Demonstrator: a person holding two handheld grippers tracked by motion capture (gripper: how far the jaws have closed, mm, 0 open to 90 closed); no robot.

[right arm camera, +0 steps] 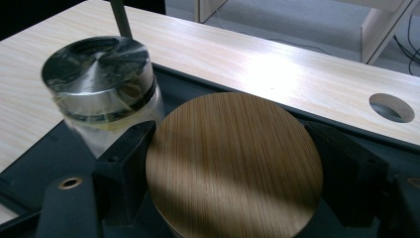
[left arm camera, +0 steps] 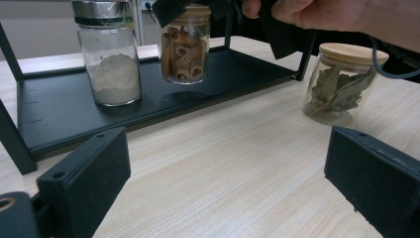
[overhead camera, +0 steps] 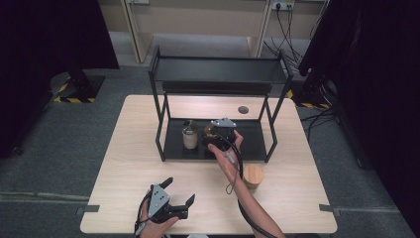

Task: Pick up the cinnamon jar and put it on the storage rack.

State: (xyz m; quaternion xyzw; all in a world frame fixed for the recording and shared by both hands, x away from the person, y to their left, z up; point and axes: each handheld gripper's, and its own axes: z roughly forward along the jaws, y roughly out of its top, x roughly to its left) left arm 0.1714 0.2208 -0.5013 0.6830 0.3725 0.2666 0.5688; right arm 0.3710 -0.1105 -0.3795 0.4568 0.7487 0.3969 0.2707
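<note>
High view gives us a pale wooden table (overhead camera: 148, 163) on grey carpet, where our right gripper (overhead camera: 218, 133) clamps a wood-lidded jar of cinnamon sticks (left arm camera: 184, 44) over the black rack's lower shelf (overhead camera: 252, 141), while our left gripper (overhead camera: 171, 198) rests wide open, holding nothing.

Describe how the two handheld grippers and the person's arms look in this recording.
Both grippers are black with two blocky, flat-faced jaws. The left gripper and the right gripper each carry a grey three-cornered plate on top, and a black cable trails from each along the forearm. Small screw holes mark the left gripper's fingers. The forearms are bare, with no sleeves or gloves in sight.
</note>
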